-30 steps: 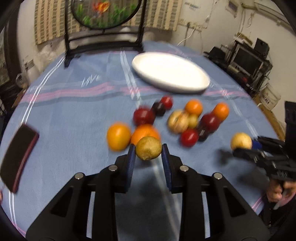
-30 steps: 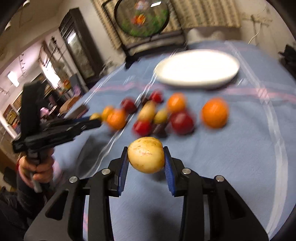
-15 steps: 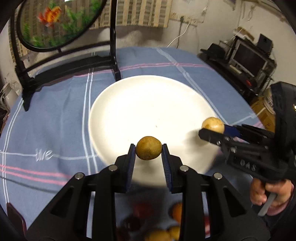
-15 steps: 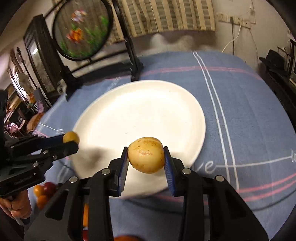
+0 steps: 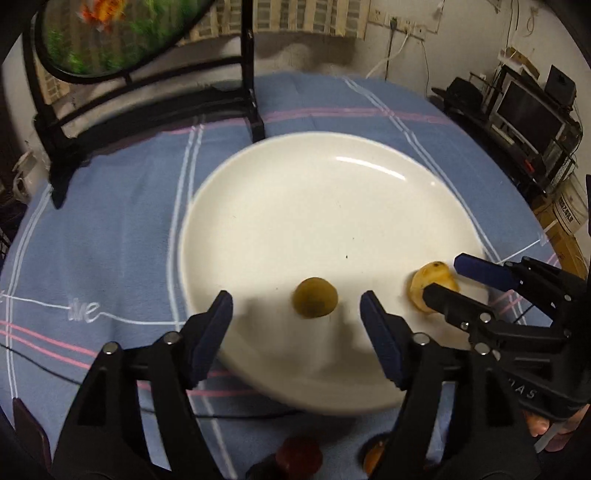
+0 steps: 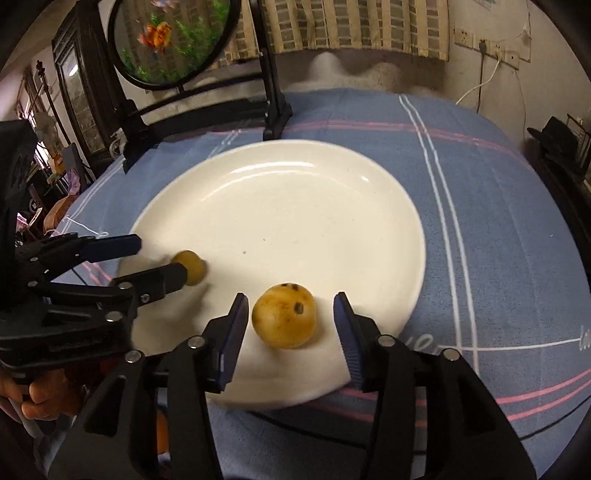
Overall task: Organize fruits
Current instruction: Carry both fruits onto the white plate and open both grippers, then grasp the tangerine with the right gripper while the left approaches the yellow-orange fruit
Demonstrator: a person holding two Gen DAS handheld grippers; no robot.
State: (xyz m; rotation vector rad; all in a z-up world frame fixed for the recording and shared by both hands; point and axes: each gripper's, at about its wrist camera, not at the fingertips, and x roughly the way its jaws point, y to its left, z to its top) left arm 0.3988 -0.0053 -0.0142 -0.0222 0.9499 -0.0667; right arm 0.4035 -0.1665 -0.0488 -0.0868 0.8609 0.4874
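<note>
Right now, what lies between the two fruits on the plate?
In the right wrist view, only bare white plate separates the small brownish fruit from the larger yellow fruit; the left wrist view agrees.

We note a table [image 5: 110, 229] covered by a blue cloth with white and pink stripes. At its far edge stands a black frame [image 6: 273, 99] carrying a round panel painted with goldfish and green weed [image 6: 166, 40]. Behind it hangs a striped, brick-patterned curtain [image 6: 351, 26]. The wall [image 6: 546, 66] is pale and scuffed, with sockets and a white cable [image 6: 480, 85] trailing down. To the right we record a dark rack with a monitor [image 5: 524, 107] and cardboard boxes [image 5: 569, 214]; to the left, a dark glazed cabinet [image 6: 81, 92]. Lighting is dim indoors.
</note>
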